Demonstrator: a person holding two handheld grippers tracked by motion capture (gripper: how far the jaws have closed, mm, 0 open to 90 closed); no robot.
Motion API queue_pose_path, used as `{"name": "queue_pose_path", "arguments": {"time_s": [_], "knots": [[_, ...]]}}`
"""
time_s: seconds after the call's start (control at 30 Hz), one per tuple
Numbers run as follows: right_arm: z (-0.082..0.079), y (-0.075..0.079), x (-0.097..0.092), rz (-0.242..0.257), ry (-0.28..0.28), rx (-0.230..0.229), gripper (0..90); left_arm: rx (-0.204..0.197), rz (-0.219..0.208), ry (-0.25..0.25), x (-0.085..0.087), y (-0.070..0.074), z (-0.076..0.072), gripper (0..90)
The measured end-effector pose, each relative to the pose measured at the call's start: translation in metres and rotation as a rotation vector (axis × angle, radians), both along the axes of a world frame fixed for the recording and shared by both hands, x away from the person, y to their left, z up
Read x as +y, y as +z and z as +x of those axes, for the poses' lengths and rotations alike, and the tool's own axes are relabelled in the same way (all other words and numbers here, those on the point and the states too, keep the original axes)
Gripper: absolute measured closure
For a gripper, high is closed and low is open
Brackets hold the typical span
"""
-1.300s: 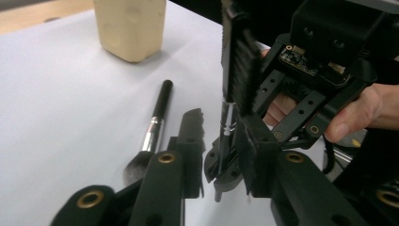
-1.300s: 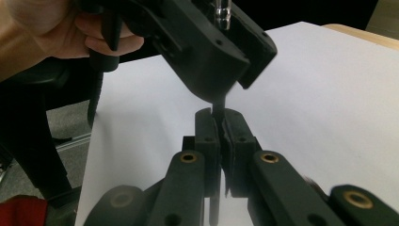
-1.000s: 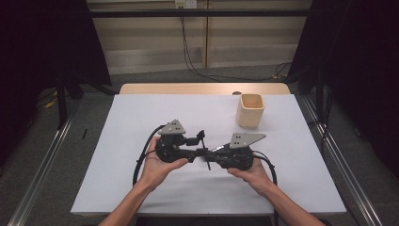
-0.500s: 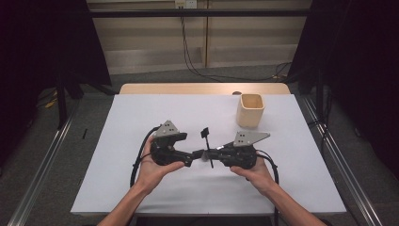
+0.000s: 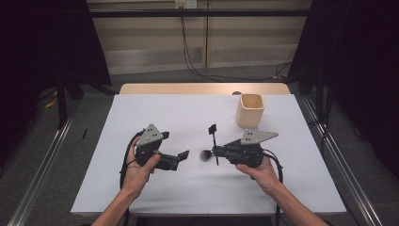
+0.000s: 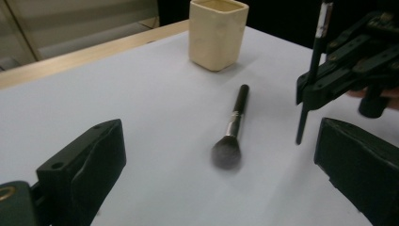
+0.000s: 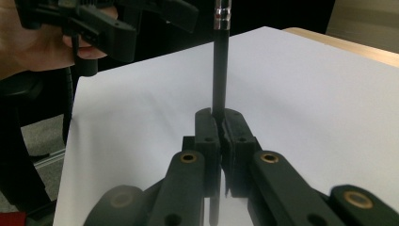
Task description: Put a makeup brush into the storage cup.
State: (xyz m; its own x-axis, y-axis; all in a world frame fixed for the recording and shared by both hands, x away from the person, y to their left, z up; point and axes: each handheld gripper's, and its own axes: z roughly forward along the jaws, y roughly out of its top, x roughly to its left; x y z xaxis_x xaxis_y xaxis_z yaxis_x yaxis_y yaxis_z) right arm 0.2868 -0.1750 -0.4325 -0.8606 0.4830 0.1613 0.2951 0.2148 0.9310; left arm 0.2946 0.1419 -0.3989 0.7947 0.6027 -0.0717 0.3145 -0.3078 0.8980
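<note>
A fluffy powder brush [image 6: 234, 126] lies on the white table cover [image 5: 188, 113] between the two grippers, its dark head [image 5: 205, 154] blurred and its handle pointing toward the cream cup [image 5: 251, 110]. My left gripper [image 5: 181, 159] is open, with the jaws standing wide to either side of the brush in the left gripper view, apart from it. My right gripper [image 5: 215, 150] is shut on a thin black brush [image 5: 213, 136], held upright with its flat end up. In the right gripper view that brush's handle [image 7: 219, 61] rises from between the closed jaws.
The cream square cup [image 6: 217, 33] stands upright and open at the back right, beyond the right gripper. A wooden table edge [image 5: 202, 88] runs along the back. Metal rails [image 5: 329, 141] flank the table.
The grippers were close together a second ago. The left one has drawn back to the left and opened. The powder brush now lies on the table; the thin brush stays upright in the right gripper.
</note>
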Motion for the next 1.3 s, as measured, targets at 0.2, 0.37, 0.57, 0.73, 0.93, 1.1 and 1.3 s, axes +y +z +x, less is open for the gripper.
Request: {"name": "queue_pose_path", "arguments": {"time_s": [0.2,0.37,0.57,0.73,0.93,1.1,1.3], "knots": [[0.000,0.002,-0.008,0.001,-0.025,-0.004,86.6,-0.021,-0.025,0.063,0.013,-0.006,-0.004,3.0],[0.000,0.004,-0.017,0.010,-0.054,-0.001,86.6,-0.010,-0.021,0.097,0.025,-0.011,-0.005,3.2],[0.001,0.007,-0.029,0.008,-0.095,-0.007,86.6,-0.009,-0.044,0.112,0.039,-0.014,-0.014,4.6],[0.003,0.009,-0.039,-0.001,-0.124,-0.012,86.6,-0.029,-0.086,0.149,0.054,-0.018,-0.017,4.7],[0.008,0.007,-0.051,0.004,-0.180,-0.017,86.6,-0.056,-0.130,0.167,0.066,-0.022,-0.021,5.0],[0.012,0.007,-0.059,-0.003,-0.212,-0.021,86.6,-0.074,-0.138,0.160,0.077,-0.026,-0.027,4.1],[0.015,0.007,-0.066,-0.009,-0.241,-0.024,86.6,-0.122,-0.165,0.190,0.092,-0.033,-0.036,3.2]]}}
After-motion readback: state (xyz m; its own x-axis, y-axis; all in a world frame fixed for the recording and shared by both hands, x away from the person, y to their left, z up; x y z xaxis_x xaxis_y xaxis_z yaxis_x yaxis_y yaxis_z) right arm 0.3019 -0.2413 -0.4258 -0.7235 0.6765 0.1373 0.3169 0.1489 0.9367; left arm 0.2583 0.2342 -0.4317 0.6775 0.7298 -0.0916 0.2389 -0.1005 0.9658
